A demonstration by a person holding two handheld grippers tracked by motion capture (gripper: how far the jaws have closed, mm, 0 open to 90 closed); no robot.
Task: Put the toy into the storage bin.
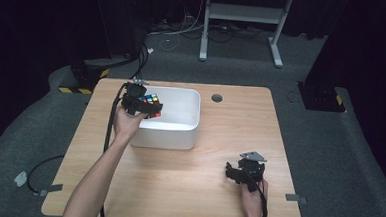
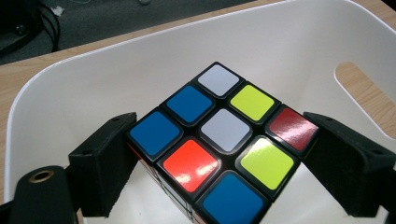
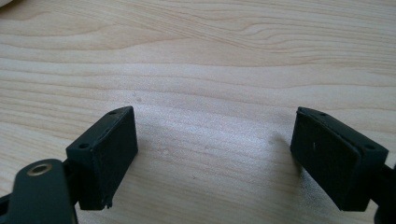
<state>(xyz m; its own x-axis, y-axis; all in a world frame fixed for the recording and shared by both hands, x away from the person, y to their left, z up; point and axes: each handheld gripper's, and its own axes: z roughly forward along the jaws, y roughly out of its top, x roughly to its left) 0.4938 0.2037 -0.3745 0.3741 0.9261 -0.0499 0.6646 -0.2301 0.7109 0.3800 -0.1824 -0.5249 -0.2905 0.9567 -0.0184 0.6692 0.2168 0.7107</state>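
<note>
A scrambled colour cube (image 2: 219,142) with blue, white, yellow, orange and red tiles hangs over the inside of a white bin (image 2: 299,51). My left gripper (image 2: 219,158) is shut on the cube, one black jaw pressed against each side. In the high view the left gripper (image 1: 146,107) holds the cube (image 1: 153,102) above the left end of the bin (image 1: 179,134). My right gripper (image 1: 232,171) rests low over the table near the front right. Its jaws stand wide apart over bare wood (image 3: 215,140), so it is open with nothing between them.
The wooden table (image 1: 187,188) has a round cable hole (image 1: 216,97) at the back, right of the bin. The bin has a cut-out handle (image 2: 362,91) in its wall. Cables trail off the table's left side. A metal frame (image 1: 246,13) stands on the floor beyond.
</note>
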